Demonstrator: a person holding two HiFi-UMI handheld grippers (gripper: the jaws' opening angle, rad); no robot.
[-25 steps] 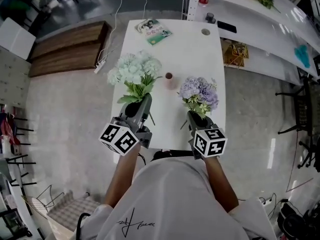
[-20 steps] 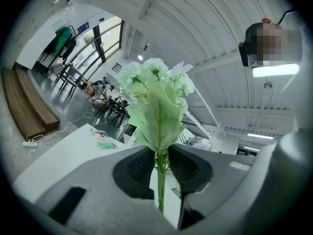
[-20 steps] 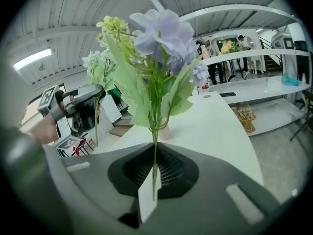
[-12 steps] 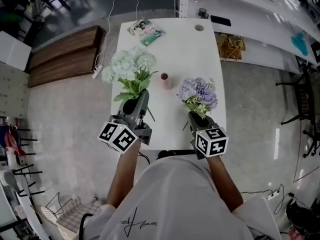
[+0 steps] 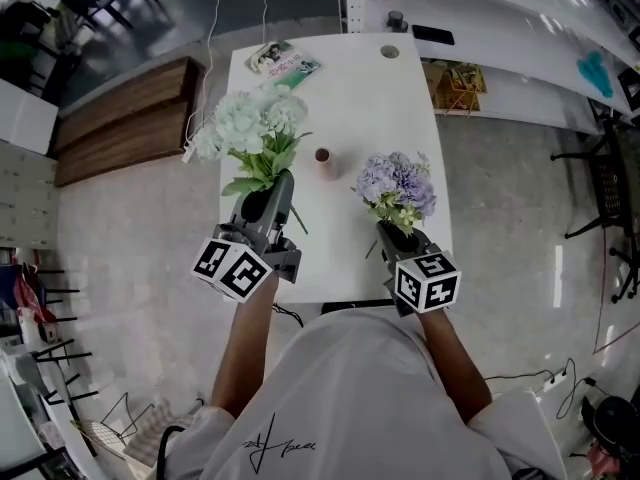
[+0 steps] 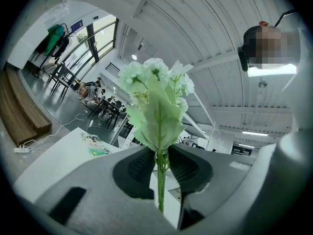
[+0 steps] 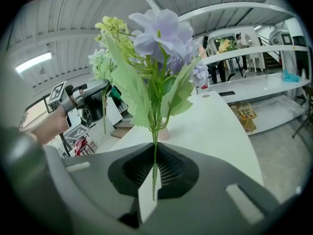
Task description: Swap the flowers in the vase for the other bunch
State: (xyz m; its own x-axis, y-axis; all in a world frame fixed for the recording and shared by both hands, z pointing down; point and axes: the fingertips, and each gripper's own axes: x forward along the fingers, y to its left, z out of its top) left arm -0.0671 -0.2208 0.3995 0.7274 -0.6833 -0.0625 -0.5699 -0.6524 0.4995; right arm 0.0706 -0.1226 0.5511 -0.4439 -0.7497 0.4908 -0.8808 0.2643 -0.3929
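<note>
Status: the vase (image 5: 323,162) stands empty mid-table (image 5: 370,98), with no stems in its mouth as far as the head view shows. Both bunches are off the table, one per hand.

- Left gripper (image 5: 272,194): jaws clamped on the stems of the pale green-white bunch (image 5: 250,123), a narrow gap between the pads filled by the stalks. Blooms sit at about 10 o'clock from the vase, well apart from it.
- Right gripper (image 5: 390,230): jaws almost together, pinching the thin stem of the purple bunch (image 5: 398,180). Blooms sit between 3 and 4 o'clock from the vase, near it but not touching.
- Booklet (image 5: 283,58) lies at the far end, roughly 11 o'clock from the vase. Not in play.

Change over the last second: close to nothing. Both grips are unchanged and both hands are about where they were. The pale bunch has leaned a touch further out toward 10 o'clock. The rest of the shift looks like head-camera drift.

What that means, my read: we're at the midpoint. The old bunch is out and the new one isn't in yet. I can't tell from here which bunch came out of the vase. Neither stem is lined up over the mouth, so insertion hasn't started.

Watch item: the mouth is small and the vase looks light. A stem coming in at an angle could tip it.
</note>
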